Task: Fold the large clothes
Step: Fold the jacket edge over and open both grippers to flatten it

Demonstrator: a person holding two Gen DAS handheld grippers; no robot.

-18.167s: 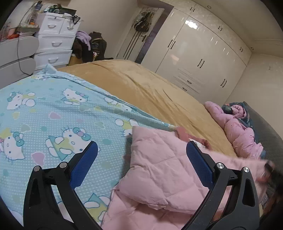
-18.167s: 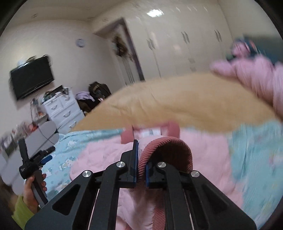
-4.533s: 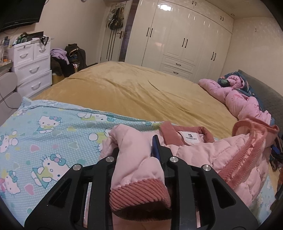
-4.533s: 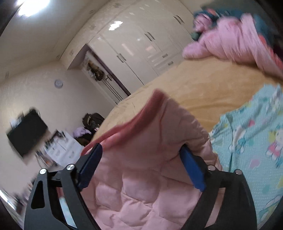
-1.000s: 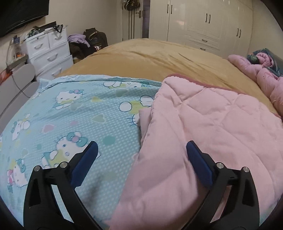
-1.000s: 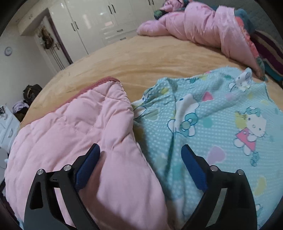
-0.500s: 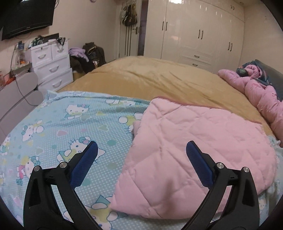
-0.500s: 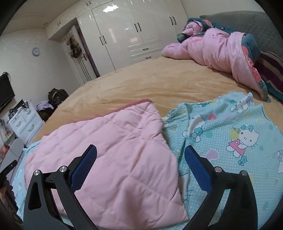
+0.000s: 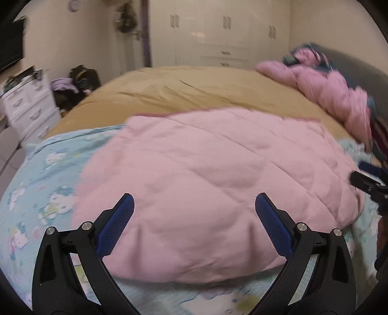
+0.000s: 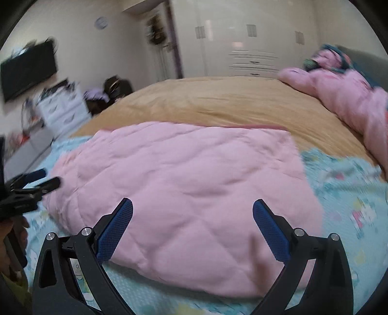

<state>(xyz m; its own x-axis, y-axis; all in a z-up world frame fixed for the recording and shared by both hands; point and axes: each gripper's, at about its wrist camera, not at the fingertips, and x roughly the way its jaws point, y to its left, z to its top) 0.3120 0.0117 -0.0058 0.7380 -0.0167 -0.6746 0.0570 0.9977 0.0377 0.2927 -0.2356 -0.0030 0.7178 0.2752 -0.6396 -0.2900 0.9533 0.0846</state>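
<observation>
Lying folded into a flat, quilted pink slab, pink padded jacket (image 9: 218, 189) (image 10: 184, 193), resting on a light blue cartoon-print sheet (image 9: 41, 184) (image 10: 349, 208) spread over the near part of the bed, with a thin darker pink edge showing along its far side. Beyond that, tan bedspread (image 9: 194, 92) (image 10: 218, 101) covering the rest of the mattress. Above the jacket's near edge, left gripper (image 9: 194, 213), blue-padded fingers spread wide with nothing between them, not touching the fabric as far as can be told. Likewise right gripper (image 10: 192, 215), spread wide and empty, over the near part of the jacket; seen also from the left wrist view at the right border (image 9: 366, 181), just beside the jacket's right edge. In the right wrist view, left gripper at the left border (image 10: 38, 179), near the jacket's left edge, with part of a hand (image 10: 12, 242) gripping its handle below. Farther off, bundled pink bedding (image 9: 332, 92) (image 10: 344, 97) heaped at the far right of the bed against a grey headboard (image 9: 351, 63). Along the back wall, white wardrobe doors (image 9: 218, 31) (image 10: 242, 36); to the left, a white chest of drawers (image 9: 29, 104) (image 10: 63, 109), a dark bag (image 9: 82, 75) on the floor, a black wall-mounted television (image 10: 29, 70) and a small round clock (image 10: 100, 22). Both views motion-blurred, fine detail unclear.
</observation>
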